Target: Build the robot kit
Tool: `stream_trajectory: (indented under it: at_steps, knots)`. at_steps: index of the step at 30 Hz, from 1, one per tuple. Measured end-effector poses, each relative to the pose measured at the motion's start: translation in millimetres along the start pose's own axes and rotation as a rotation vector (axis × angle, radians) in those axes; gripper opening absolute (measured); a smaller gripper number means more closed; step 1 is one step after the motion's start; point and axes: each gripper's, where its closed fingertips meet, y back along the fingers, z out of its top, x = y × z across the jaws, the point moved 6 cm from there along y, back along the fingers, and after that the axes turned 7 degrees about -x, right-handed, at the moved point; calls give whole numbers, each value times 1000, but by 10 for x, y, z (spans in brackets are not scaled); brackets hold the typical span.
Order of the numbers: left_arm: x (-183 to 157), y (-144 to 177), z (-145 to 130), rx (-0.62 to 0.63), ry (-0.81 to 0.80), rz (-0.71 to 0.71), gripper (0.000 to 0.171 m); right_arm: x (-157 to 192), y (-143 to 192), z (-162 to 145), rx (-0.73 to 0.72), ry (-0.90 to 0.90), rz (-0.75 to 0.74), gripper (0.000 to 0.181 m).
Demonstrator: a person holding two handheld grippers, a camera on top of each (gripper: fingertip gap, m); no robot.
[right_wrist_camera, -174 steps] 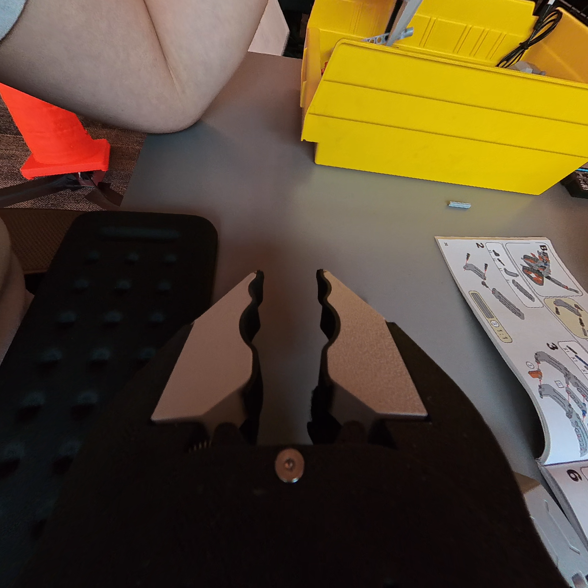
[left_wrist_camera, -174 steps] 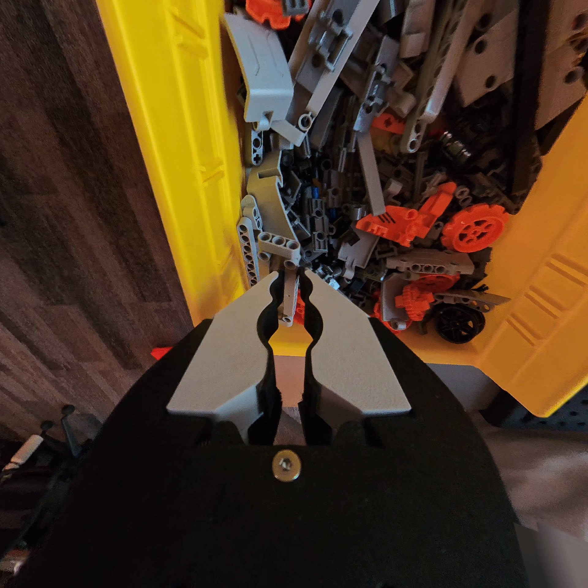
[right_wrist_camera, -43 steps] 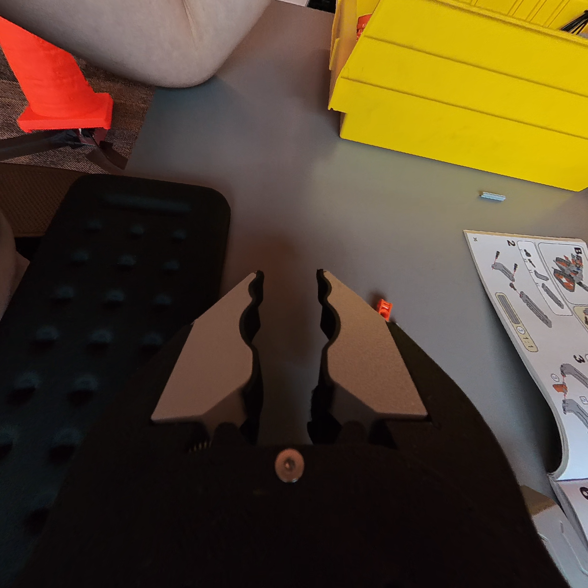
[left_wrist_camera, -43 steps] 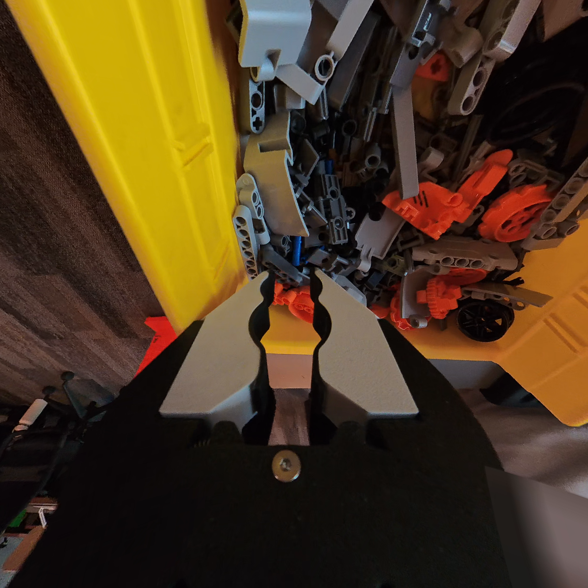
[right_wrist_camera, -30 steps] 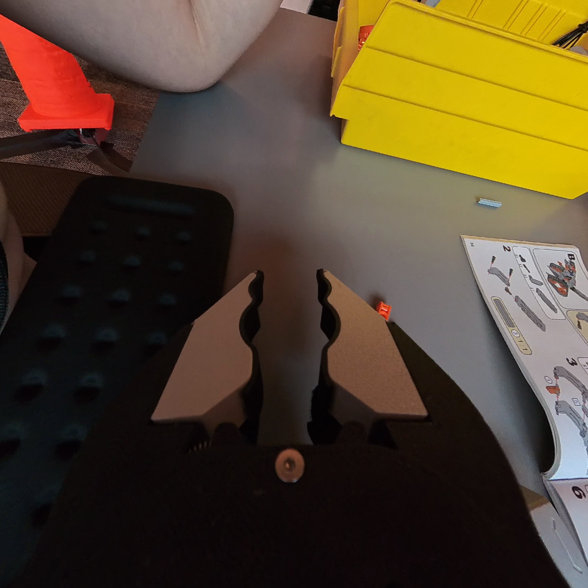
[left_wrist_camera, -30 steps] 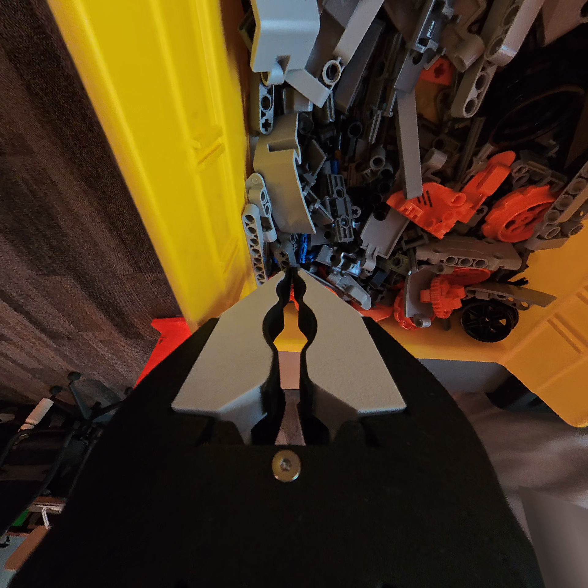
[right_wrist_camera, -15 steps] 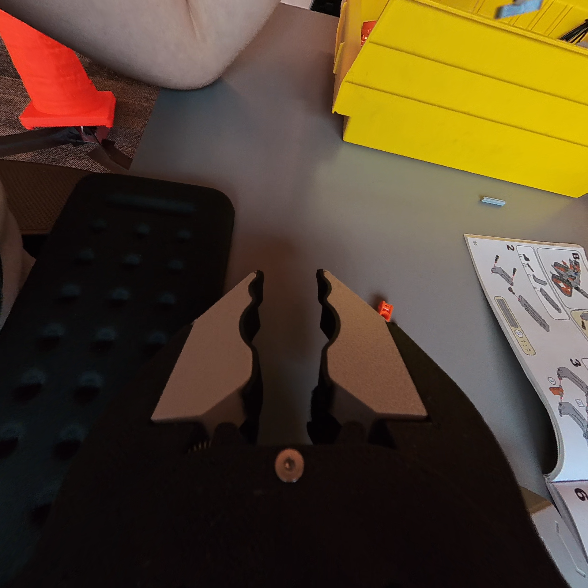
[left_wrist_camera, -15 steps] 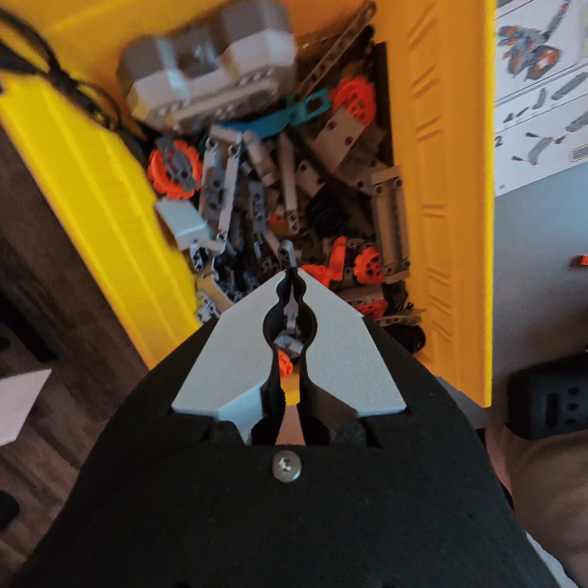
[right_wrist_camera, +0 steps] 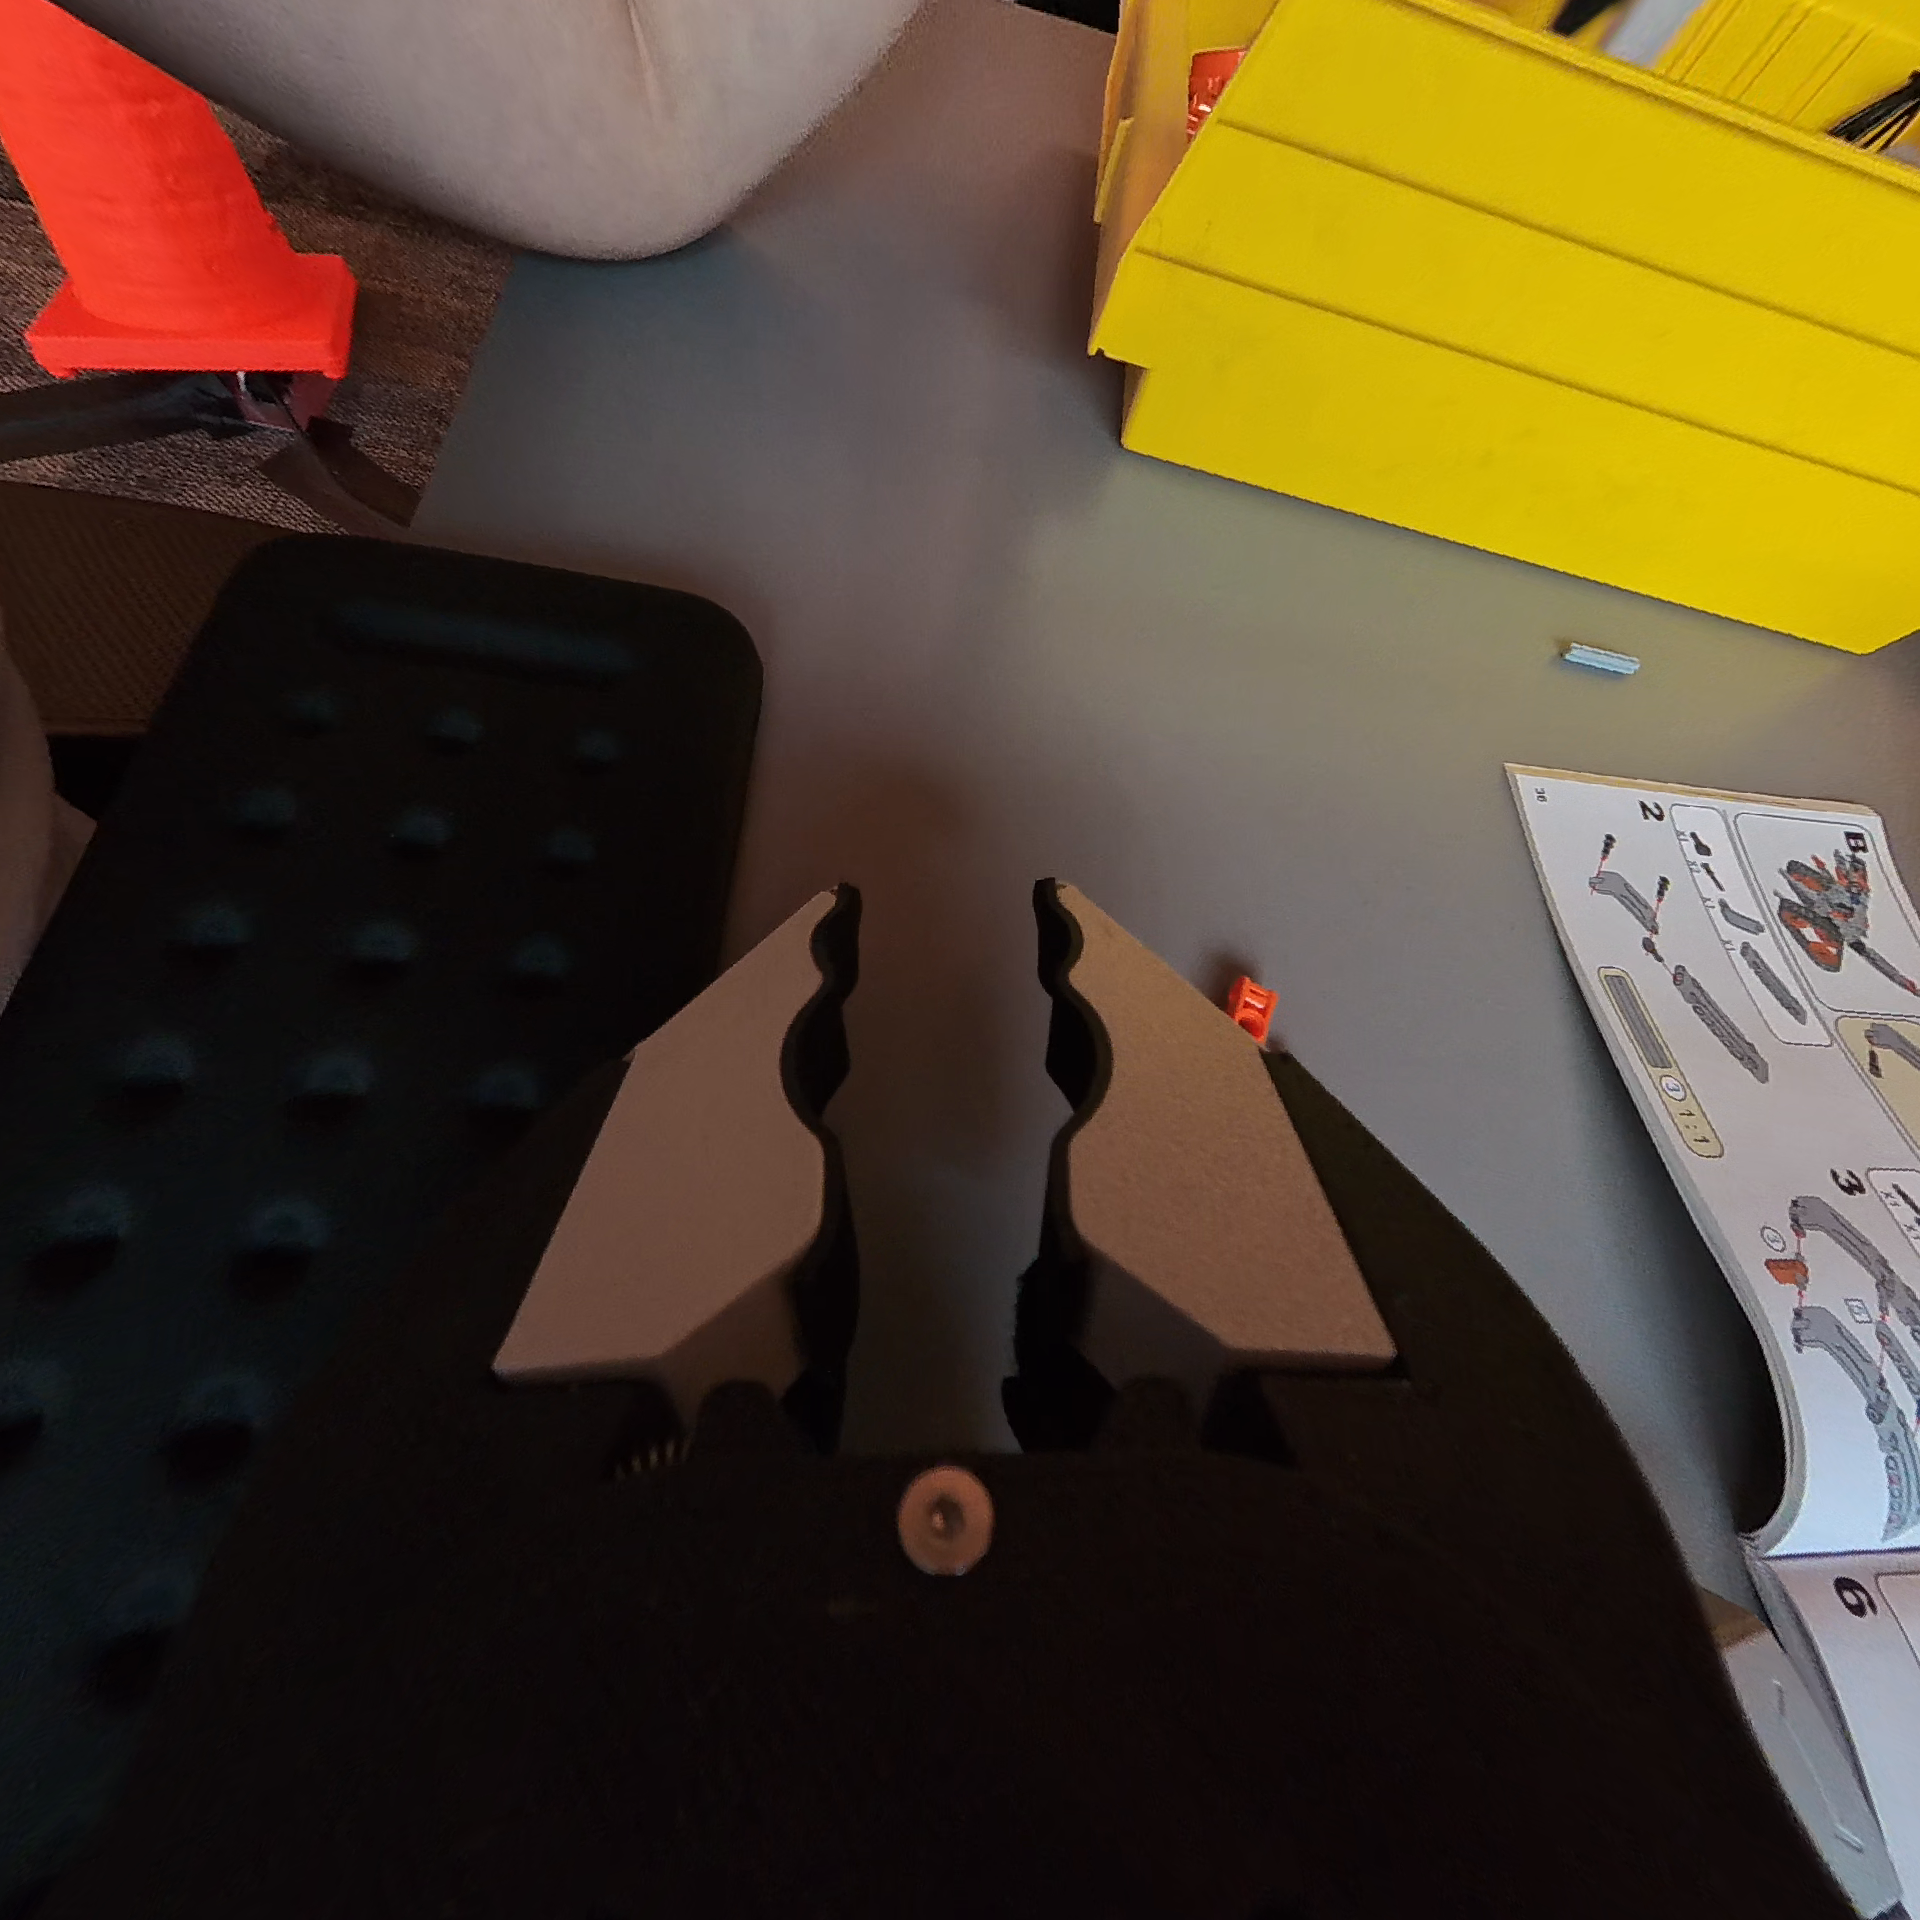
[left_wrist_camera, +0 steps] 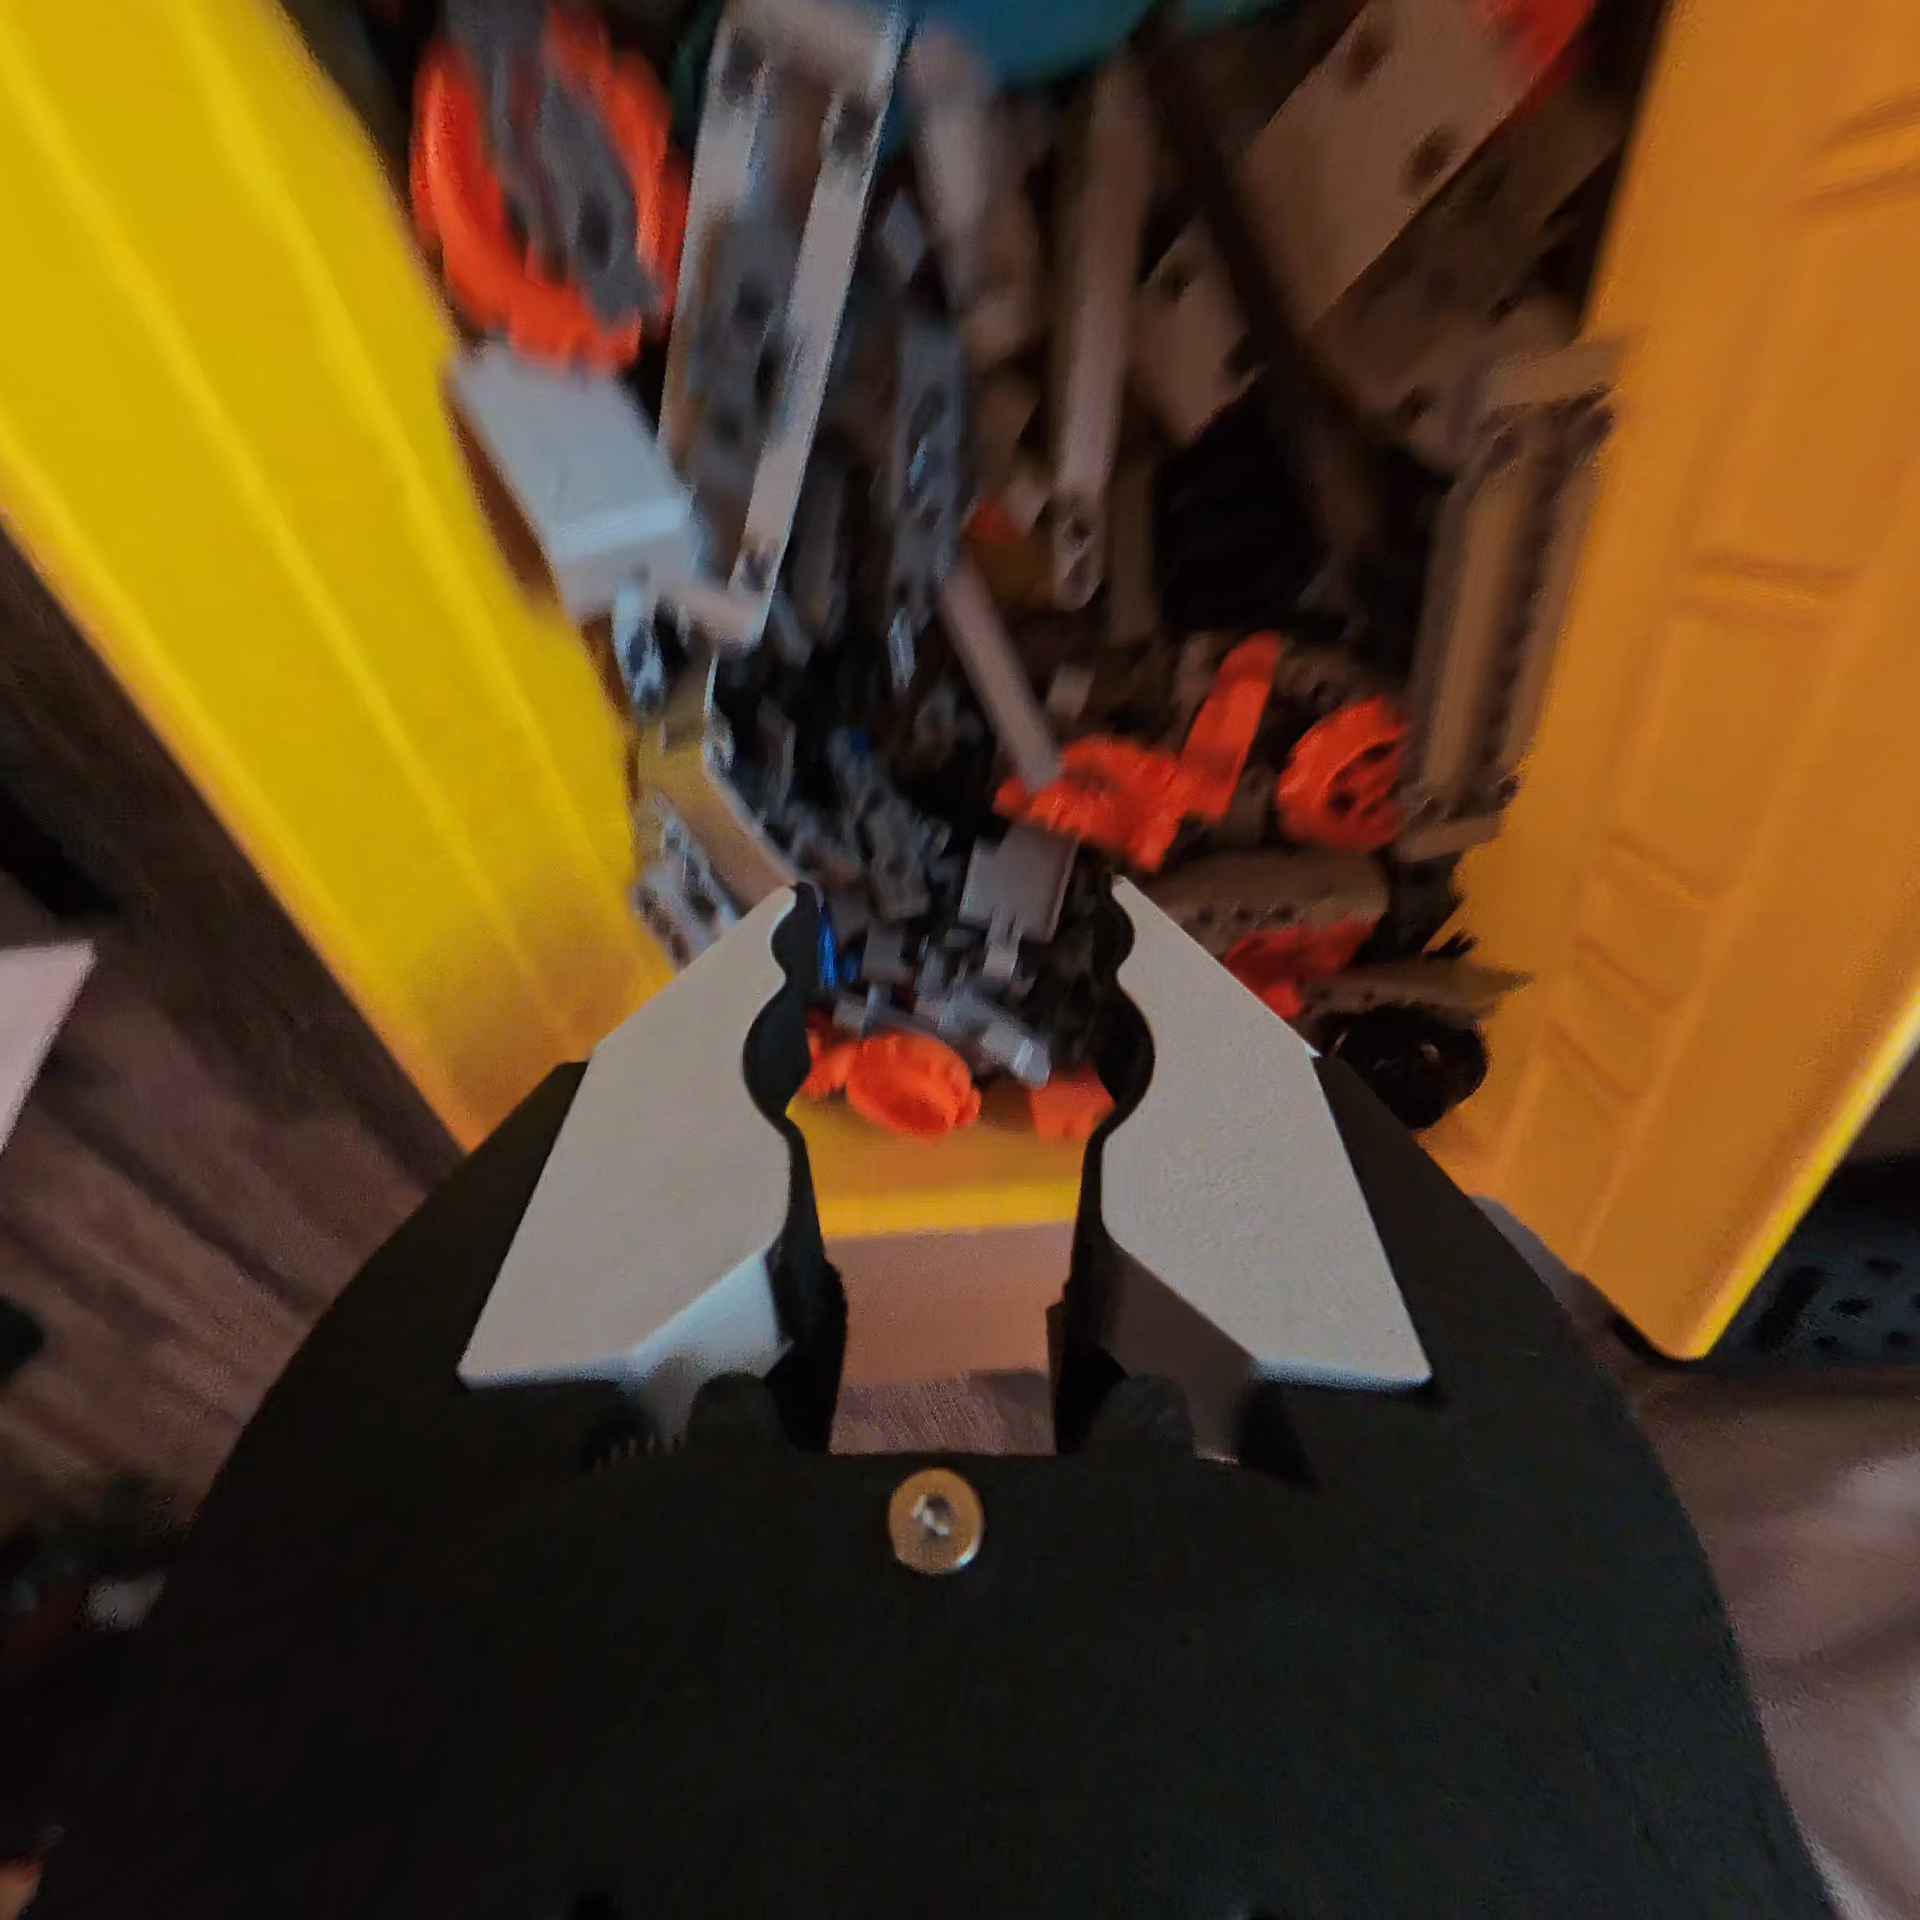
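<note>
My left gripper (left_wrist_camera: pixel 961 899) is open and empty, hanging over the near end of a yellow bin (left_wrist_camera: pixel 270 488) full of grey, black and orange building-toy parts (left_wrist_camera: pixel 935 644). The view is blurred by motion. An orange gear piece (left_wrist_camera: pixel 904 1081) lies below the gap between its fingers. My right gripper (right_wrist_camera: pixel 945 888) is open and empty above the grey table (right_wrist_camera: pixel 935 520). A small orange connector (right_wrist_camera: pixel 1250 1006) lies on the table just right of its right finger. The same yellow bin (right_wrist_camera: pixel 1507 343) stands at the far right in the right wrist view.
An open instruction booklet (right_wrist_camera: pixel 1766 1091) lies at the right. A small grey pin (right_wrist_camera: pixel 1600 659) lies near the bin. A black pad with bumps (right_wrist_camera: pixel 343 987) lies at the left. An orange cone (right_wrist_camera: pixel 156 208) stands on the floor. A person's arm (right_wrist_camera: pixel 540 104) rests at the table's far edge. There is about 30 cm between the tips of the two grippers. My left gripper's tips are some 15 cm from the small grey pin (right_wrist_camera: pixel 1600 659).
My left gripper, shut on a small grey piece half a second ago, has opened wide and dropped lower over the bin; the piece is gone from it. My right gripper has stayed still.
</note>
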Motion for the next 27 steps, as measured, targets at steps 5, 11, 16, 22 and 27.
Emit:
stream_trajectory:
  at_steps: [5,11,16,22,27]
  knots:
    - [127,-46,-482,203,152,9,50,7,-12,-13,6,-5,7,34]
    - [121,-170,-527,281,269,-44,58,7,-16,-20,12,5,5,34]
    - [118,-233,-591,361,260,-10,54,9,-14,-18,12,4,7,34]
    - [129,-256,-653,416,256,10,40,16,-16,-21,16,11,10,34]
    - [160,-196,-678,391,243,-11,21,20,-17,-20,17,13,12,34]
